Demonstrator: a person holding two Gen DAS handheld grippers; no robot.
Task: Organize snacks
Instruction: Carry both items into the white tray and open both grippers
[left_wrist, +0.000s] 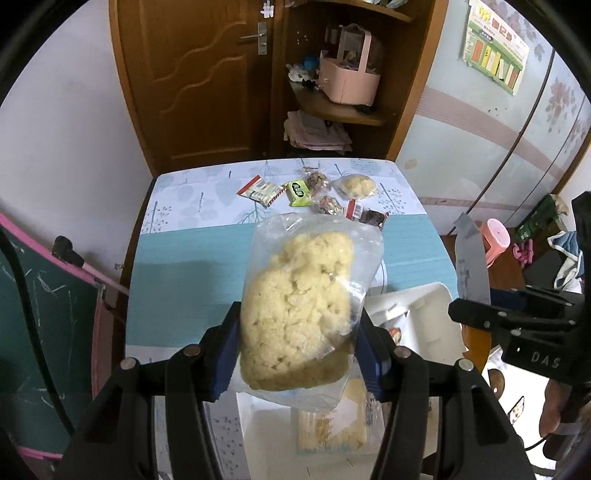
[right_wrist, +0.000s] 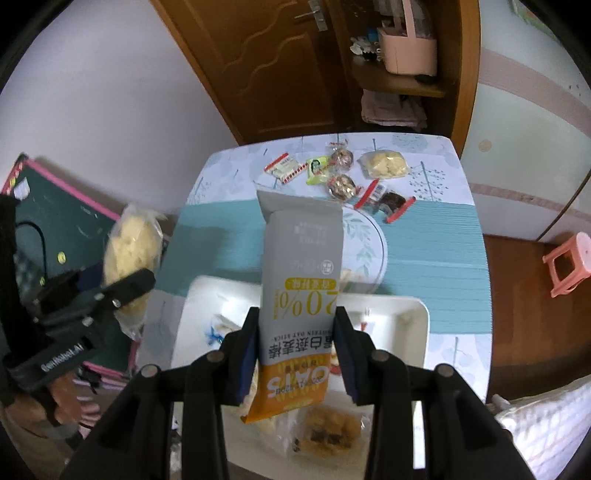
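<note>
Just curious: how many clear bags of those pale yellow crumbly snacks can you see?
2. One bag is held up in the left claw; a smaller one lies at the table's far end. Others may hide in the white tray.

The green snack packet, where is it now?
In the left wrist view the green snack packet lies at the table's far end, between the red-edged packet and two nut packets.

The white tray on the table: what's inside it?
In the white tray, a clear-wrapped golden pastry and some other small wrapped snacks show. The grey-and-orange oat bar packet in the right gripper hangs in front and hides the tray's middle.
</note>
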